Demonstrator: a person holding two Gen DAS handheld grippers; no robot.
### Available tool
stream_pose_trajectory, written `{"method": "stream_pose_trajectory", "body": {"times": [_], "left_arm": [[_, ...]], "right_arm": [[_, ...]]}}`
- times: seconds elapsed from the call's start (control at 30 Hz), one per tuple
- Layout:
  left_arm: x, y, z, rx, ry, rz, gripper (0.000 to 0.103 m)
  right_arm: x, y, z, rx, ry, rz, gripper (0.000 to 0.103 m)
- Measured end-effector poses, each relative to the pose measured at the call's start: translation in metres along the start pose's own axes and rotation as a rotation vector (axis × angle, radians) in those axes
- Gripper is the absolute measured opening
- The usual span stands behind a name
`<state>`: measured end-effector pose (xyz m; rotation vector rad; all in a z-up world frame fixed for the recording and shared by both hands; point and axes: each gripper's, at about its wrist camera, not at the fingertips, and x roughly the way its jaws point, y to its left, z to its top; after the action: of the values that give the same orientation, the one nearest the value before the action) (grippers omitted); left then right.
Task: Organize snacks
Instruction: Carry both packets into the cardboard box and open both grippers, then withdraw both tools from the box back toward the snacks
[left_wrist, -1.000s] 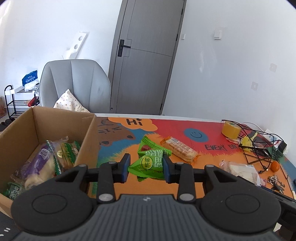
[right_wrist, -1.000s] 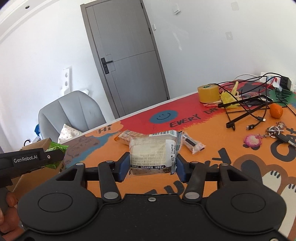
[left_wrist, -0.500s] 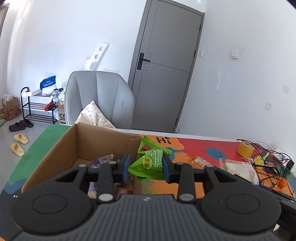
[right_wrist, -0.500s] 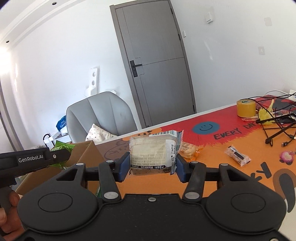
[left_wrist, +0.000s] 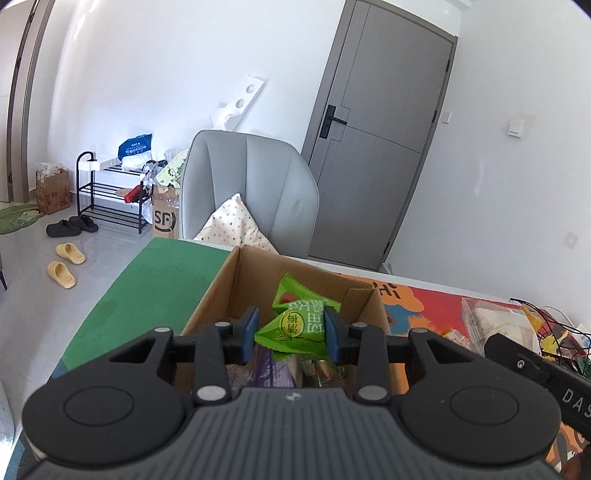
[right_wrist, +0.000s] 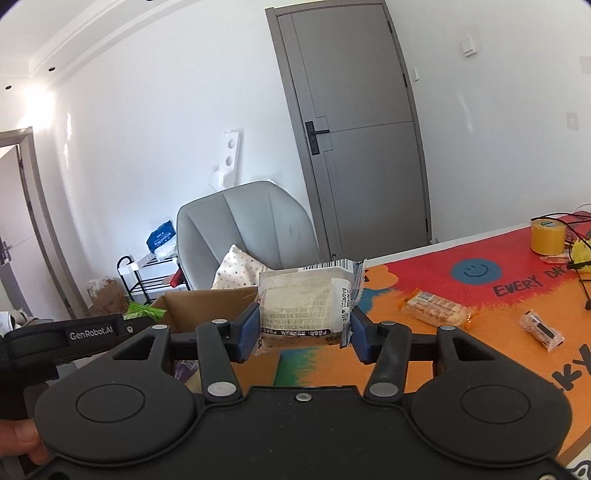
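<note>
Snacks were in both grippers: the left gripper (left_wrist: 291, 334) pinched a puffy green pouch (left_wrist: 295, 326) above the open cardboard box (left_wrist: 236, 280), while the right gripper (right_wrist: 303, 332), at about 3 o'clock from the box, clamped a pale, film-wrapped bread pack (right_wrist: 304, 299). Both looked light, soft and crinkly, probably slippery and crushable, so a mid-body hold seemed best. On the glossy printed table (right_wrist: 480, 362), a biscuit pack (right_wrist: 437, 308) lay at 2 o'clock of the bread.

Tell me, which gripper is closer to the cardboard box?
Left. The left gripper, holding the green snack packet, hangs right over the cardboard box. The right gripper, holding the white wrapped snack, is off to the box's side, above the table.
</note>
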<state>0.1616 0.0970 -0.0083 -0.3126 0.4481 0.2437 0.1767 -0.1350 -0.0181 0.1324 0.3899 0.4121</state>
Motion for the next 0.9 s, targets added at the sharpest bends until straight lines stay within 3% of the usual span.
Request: {"method": "stream_pose_trajectory", "body": {"times": [0.37,0.47,0.67,0.8,0.9], "left_arm": [[-0.011,0.036,0.001,-0.047,0.002,0.033,0.04],[-0.016,0.045,0.001,-0.06,-0.003,0.047,0.045],[-0.025,0.057,0.002,-0.075,-0.013,0.06,0.061],[-0.029,0.06,0.002,-0.064,-0.02,0.067,0.078],[-0.032,0.059,0.002,-0.064,-0.022,0.075,0.084]], "right_arm": [[0.015,0.038,0.002,-0.043,0.028,0.059,0.05],[0.015,0.047,0.002,-0.055,0.034,0.076,0.05],[0.016,0.063,0.002,-0.061,0.05,0.13,0.051],[0.018,0.065,0.003,-0.028,0.087,0.164,0.065],[0.012,0.059,0.005,-0.02,0.064,0.144,0.067]]}}
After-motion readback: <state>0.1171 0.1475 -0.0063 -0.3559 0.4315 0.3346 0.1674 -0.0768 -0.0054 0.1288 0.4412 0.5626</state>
